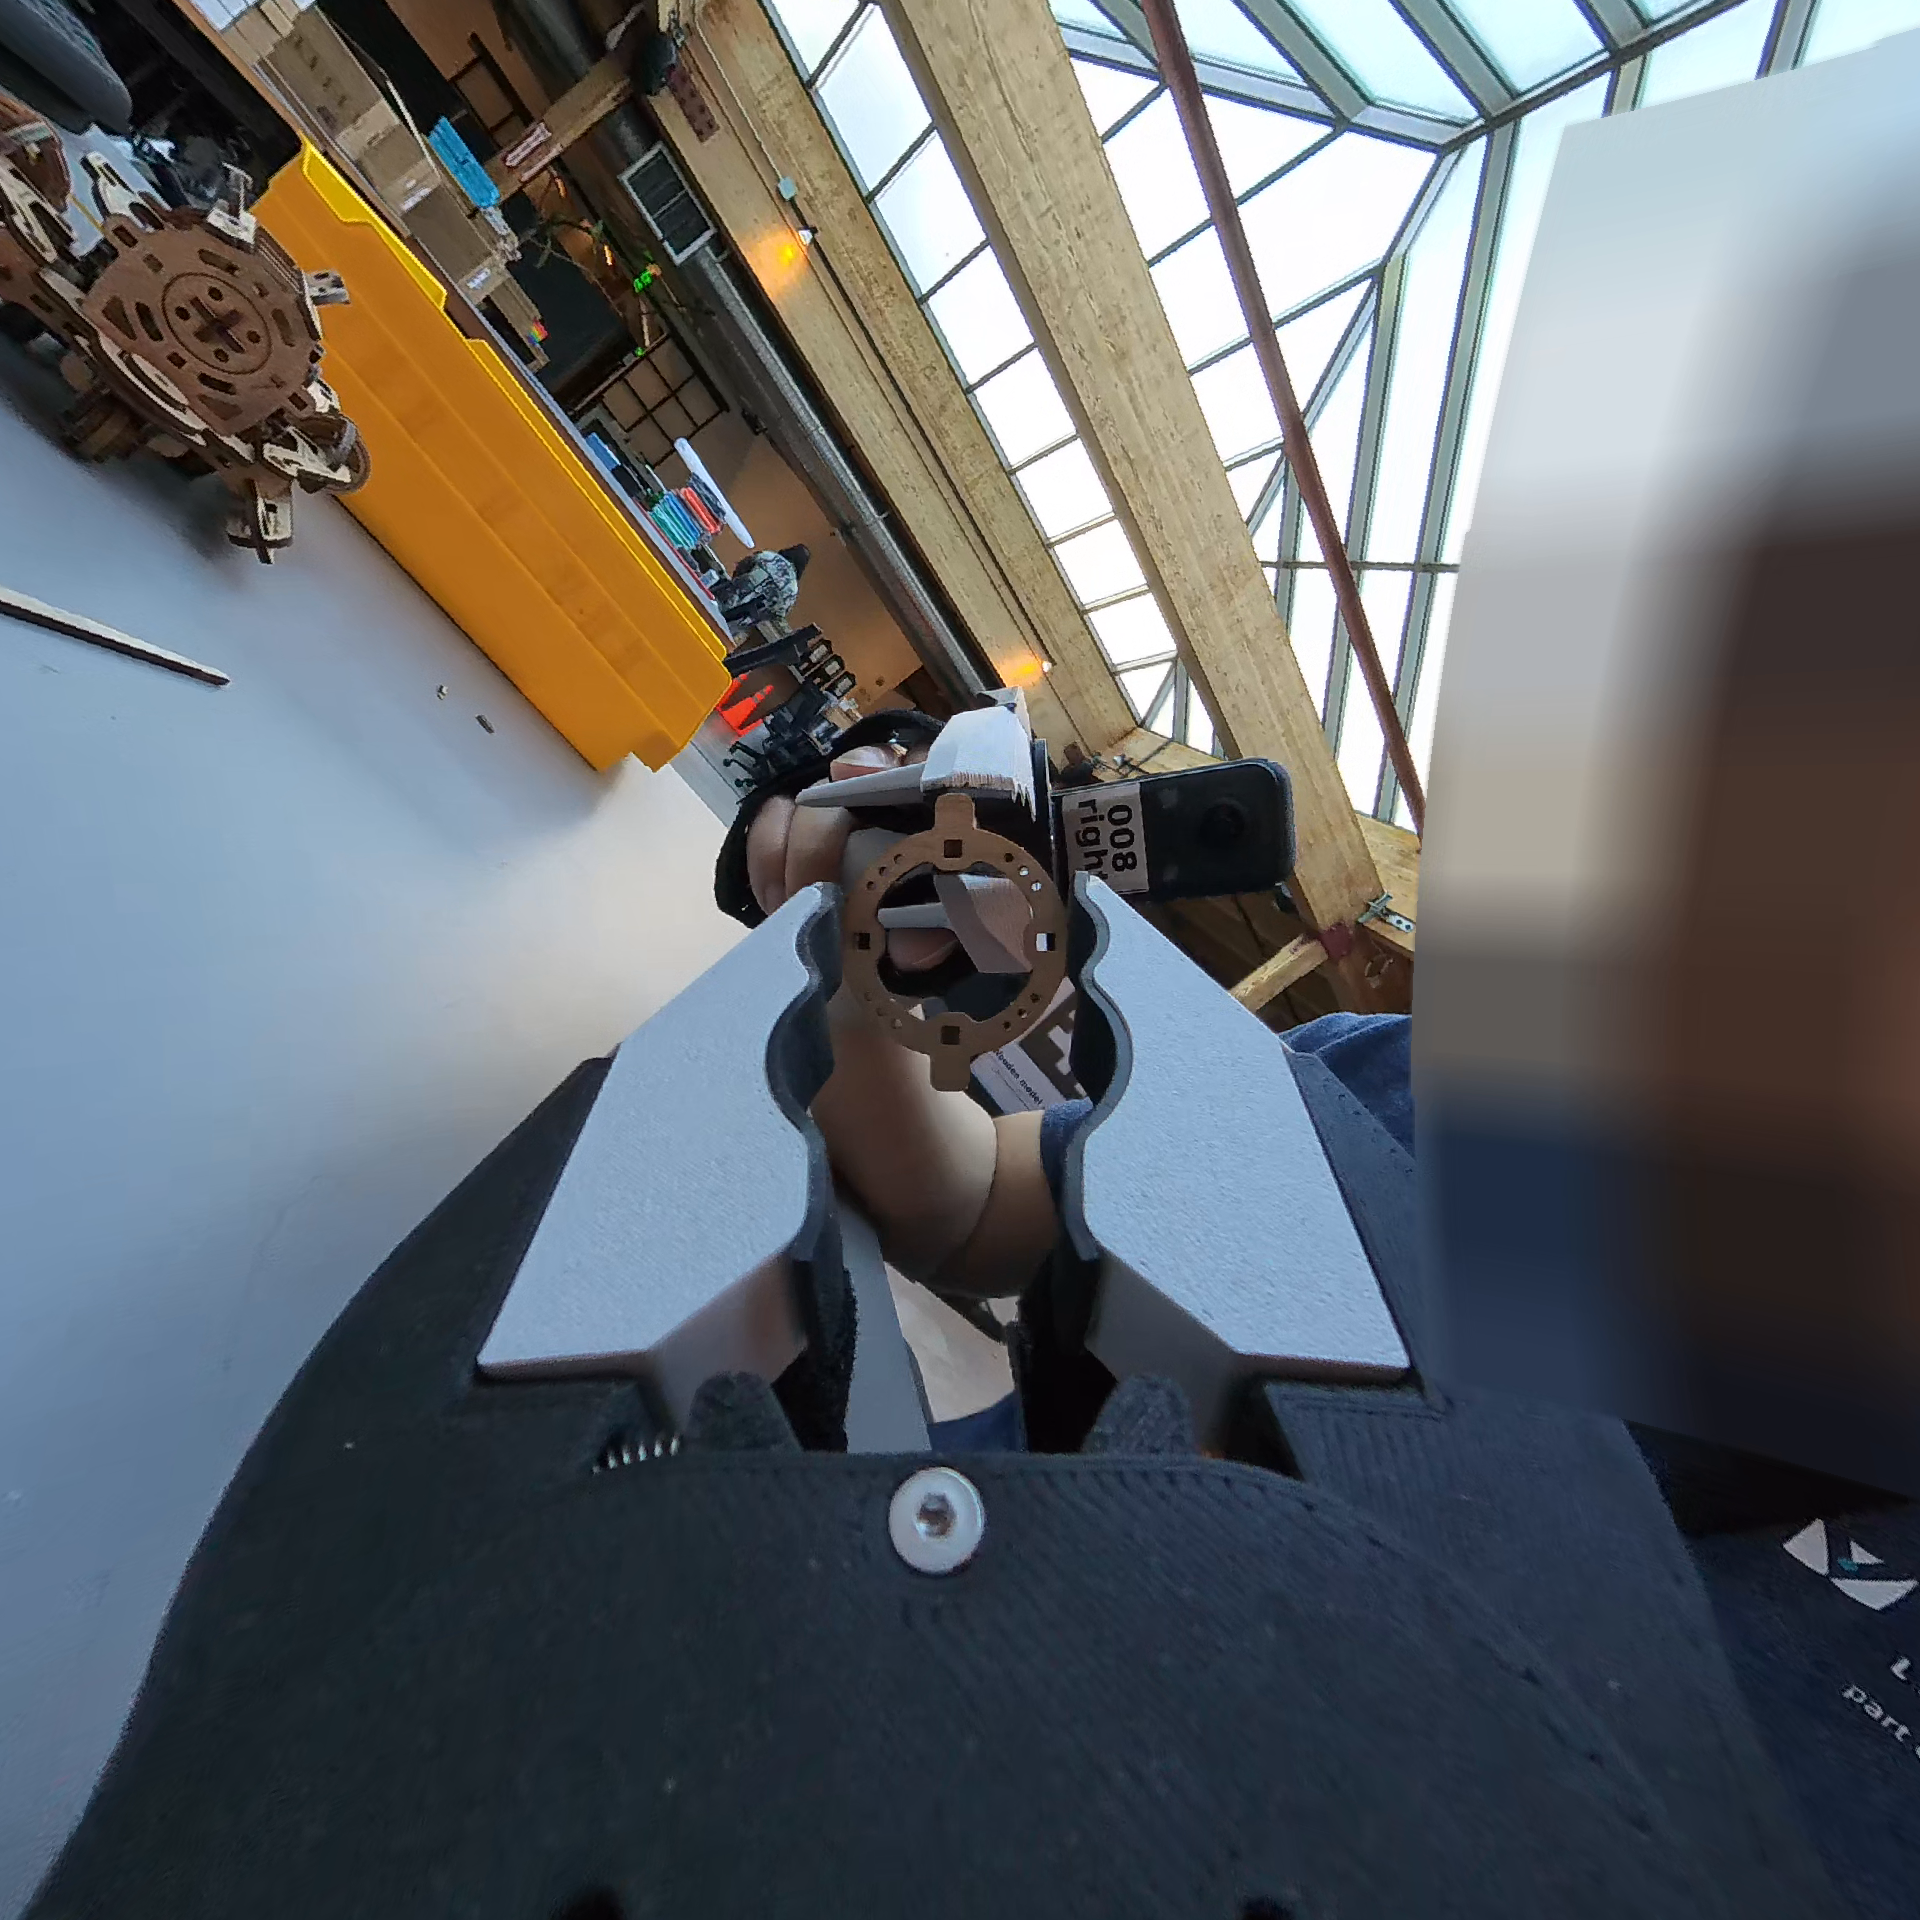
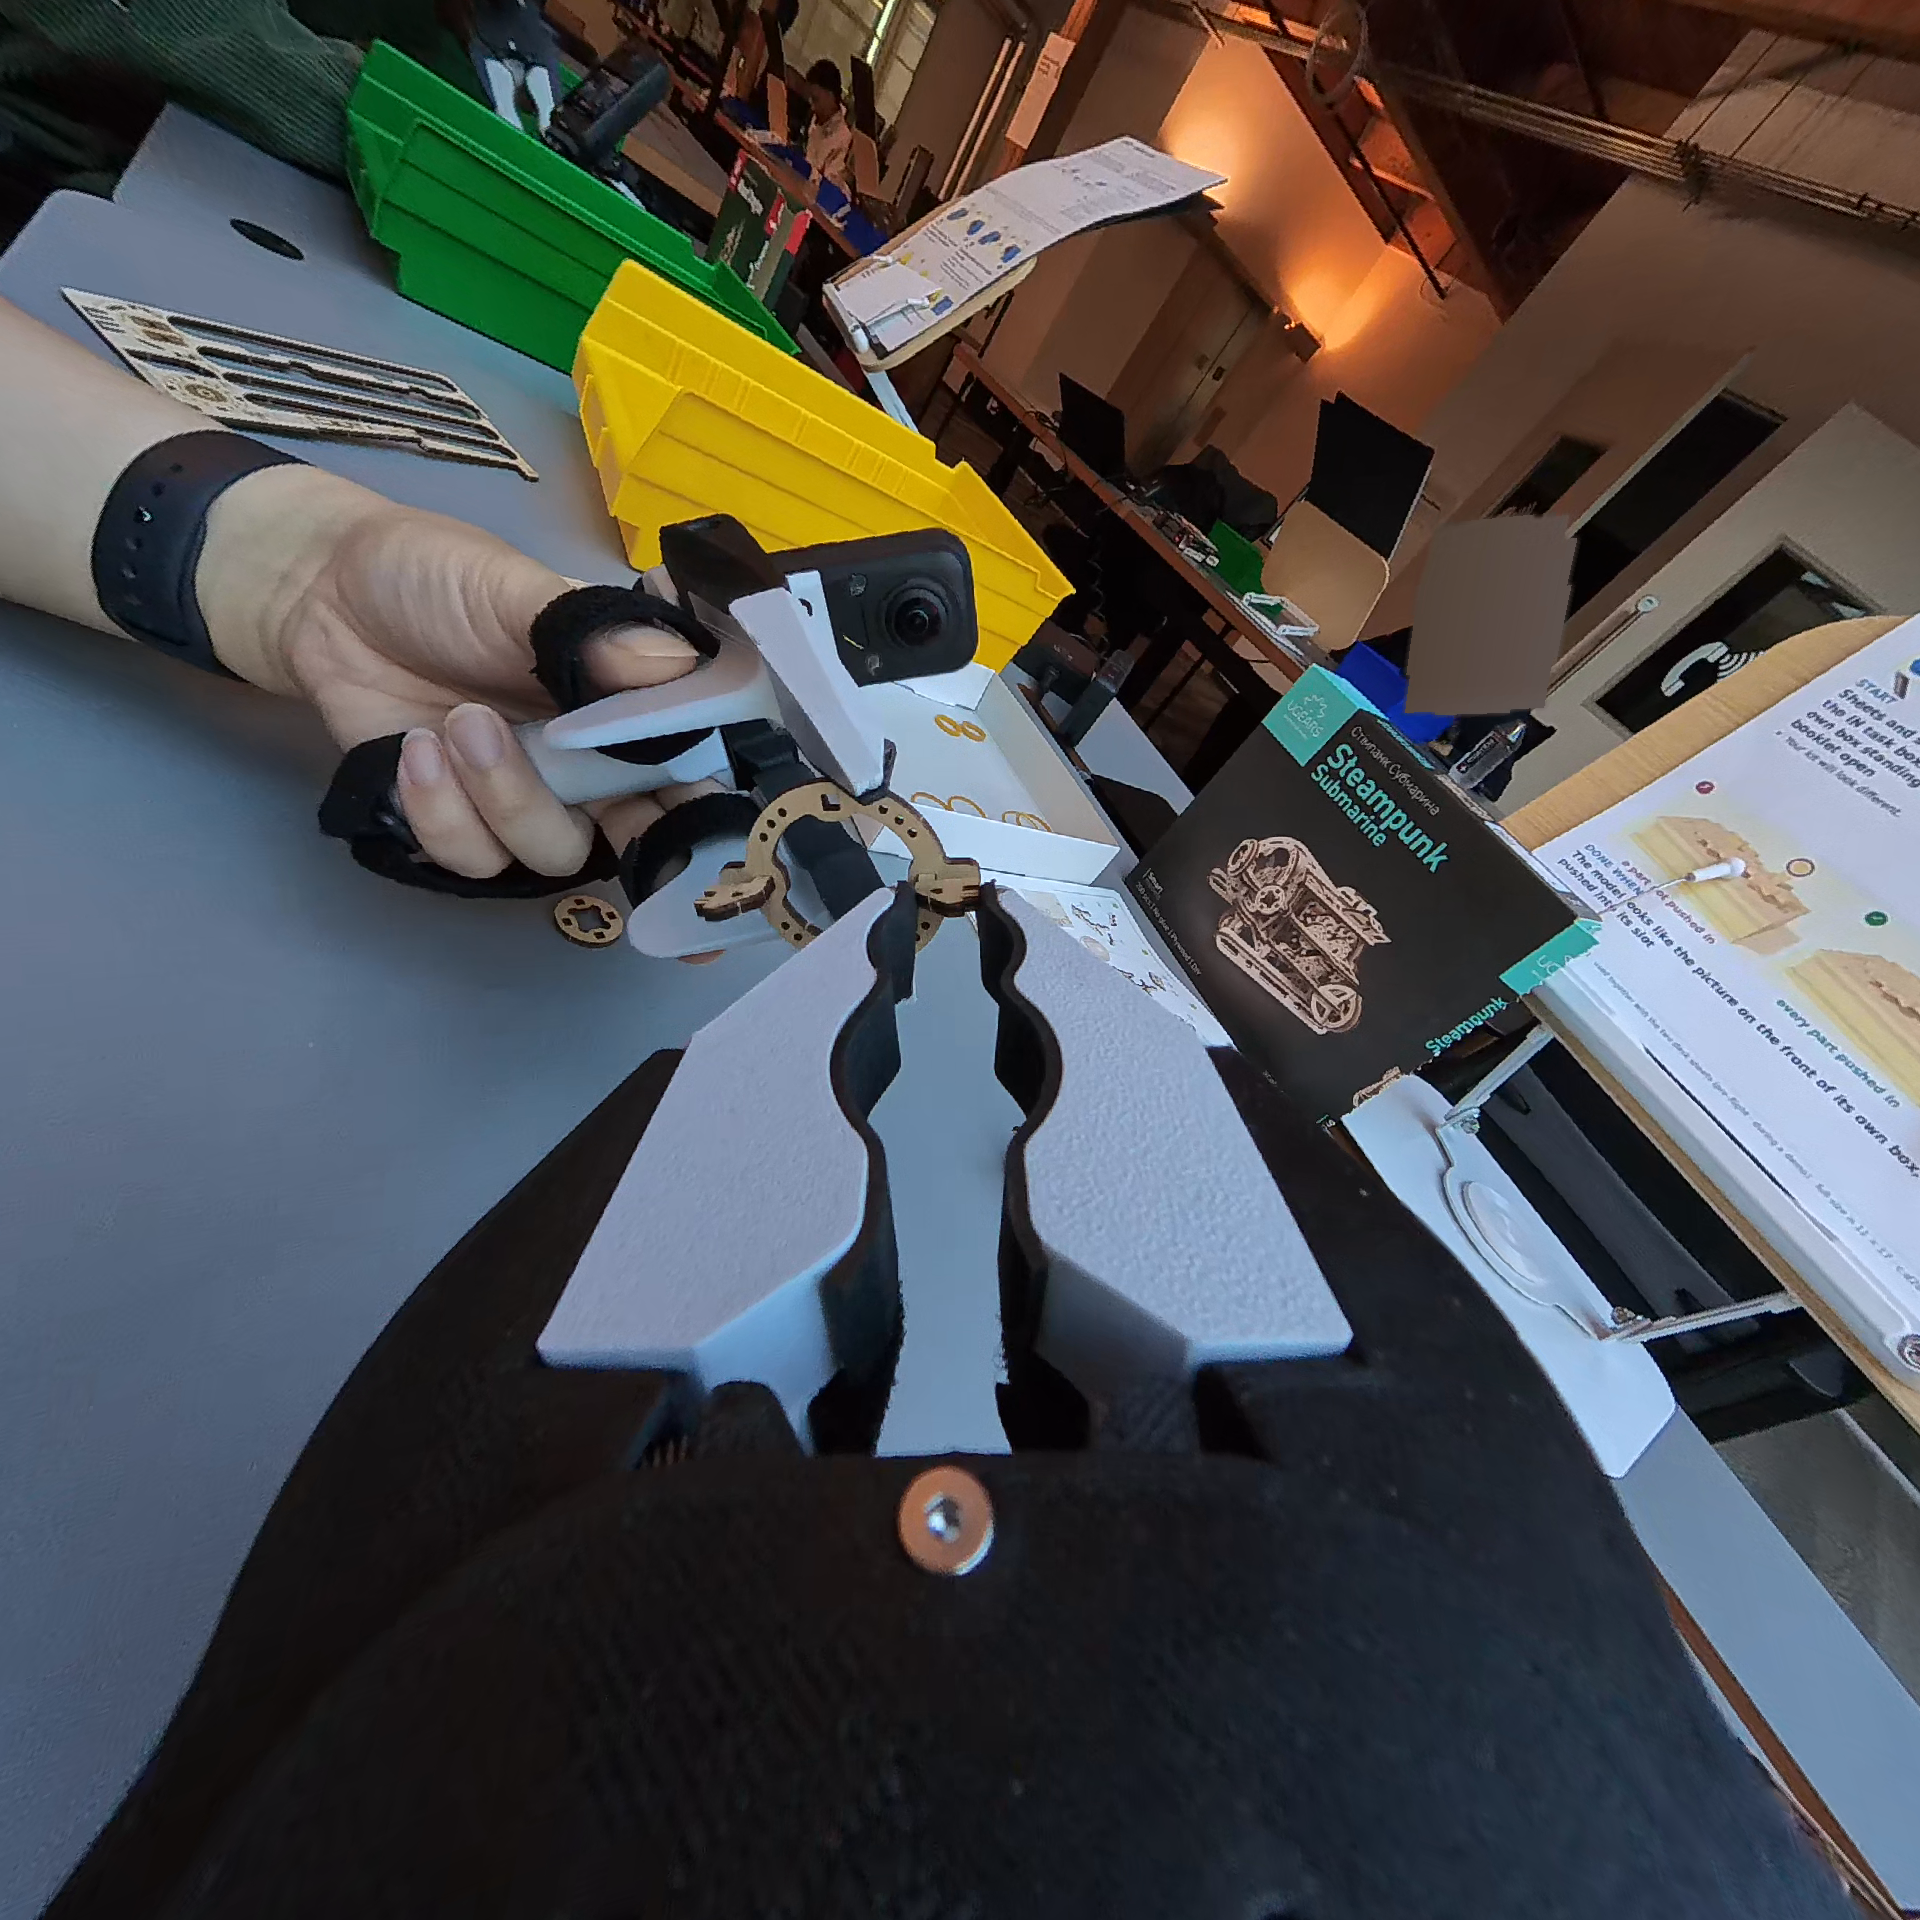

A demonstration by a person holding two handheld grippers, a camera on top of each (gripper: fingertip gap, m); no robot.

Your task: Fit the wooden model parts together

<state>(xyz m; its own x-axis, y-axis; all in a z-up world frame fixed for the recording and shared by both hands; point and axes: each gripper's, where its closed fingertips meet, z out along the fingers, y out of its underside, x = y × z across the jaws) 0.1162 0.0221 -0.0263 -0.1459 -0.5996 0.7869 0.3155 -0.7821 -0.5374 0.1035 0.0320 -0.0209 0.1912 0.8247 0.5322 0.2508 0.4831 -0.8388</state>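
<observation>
A flat wooden ring (image 1: 862,997) with a tab at each end hangs in the air between both grippers. My left gripper (image 1: 951,925) is shut on it across its width, one finger on each side of the rim. My right gripper (image 2: 943,902) is nearly closed and pinches one tab of the ring (image 2: 951,883) at its fingertips. In the left wrist view the right gripper (image 1: 966,779) shows behind the ring, holding the upper tab. A partly built wooden model (image 1: 197,343) stands on the grey table (image 1: 312,935) at the far left.
A small wooden gear ring (image 2: 587,920) lies on the table under the left hand. A punched wooden sheet (image 2: 301,384), a green bin (image 2: 499,229) and a yellow bin (image 2: 790,457) stand behind. A white tray (image 2: 1039,847), a black kit box (image 2: 1351,914) and an instruction board (image 2: 1766,935) are on the right. My two grippers' fingertips are within a few centimetres of each other. The partly built wooden model (image 1: 197,343) is about 30 centimetres from both grippers' fingertips.
</observation>
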